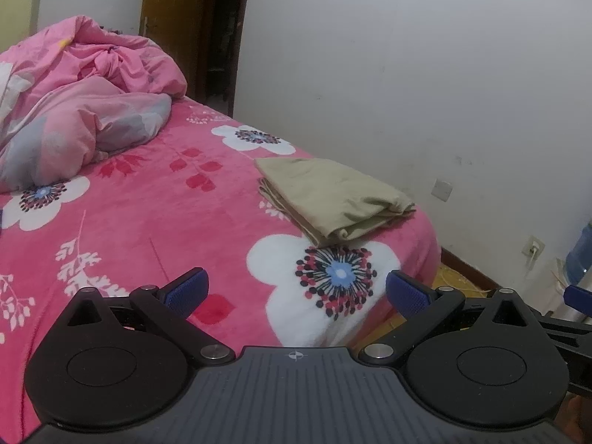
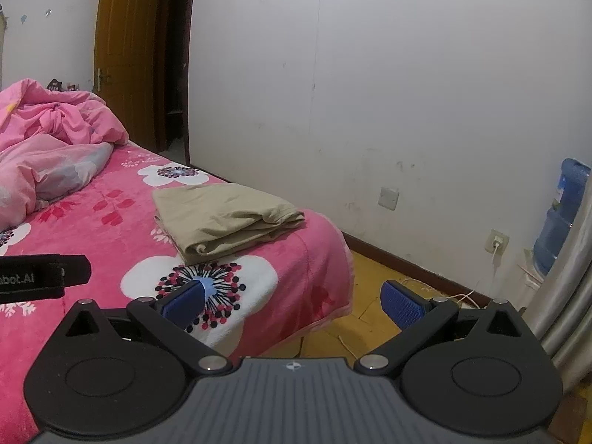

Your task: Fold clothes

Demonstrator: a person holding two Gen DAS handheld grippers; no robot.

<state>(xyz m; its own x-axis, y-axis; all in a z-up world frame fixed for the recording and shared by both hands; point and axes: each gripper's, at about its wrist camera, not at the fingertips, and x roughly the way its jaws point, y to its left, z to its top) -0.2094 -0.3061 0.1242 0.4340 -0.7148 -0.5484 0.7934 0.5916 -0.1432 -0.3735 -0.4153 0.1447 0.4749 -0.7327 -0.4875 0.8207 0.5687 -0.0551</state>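
Note:
A beige garment lies folded into a flat rectangle near the right edge of the bed, ahead of both grippers; the right wrist view shows the same garment. My left gripper is open above the pink flowered blanket, well short of the garment, with nothing between its blue pads. The right gripper is open too, hanging over the bed's near corner and the floor, empty. At the left edge of the right wrist view, part of the left gripper's body shows.
A crumpled pink duvet is heaped at the far left of the bed. The white wall runs along the bed's right side, with a wooden door behind. A blue water bottle, sockets and a cable sit by the floor at right.

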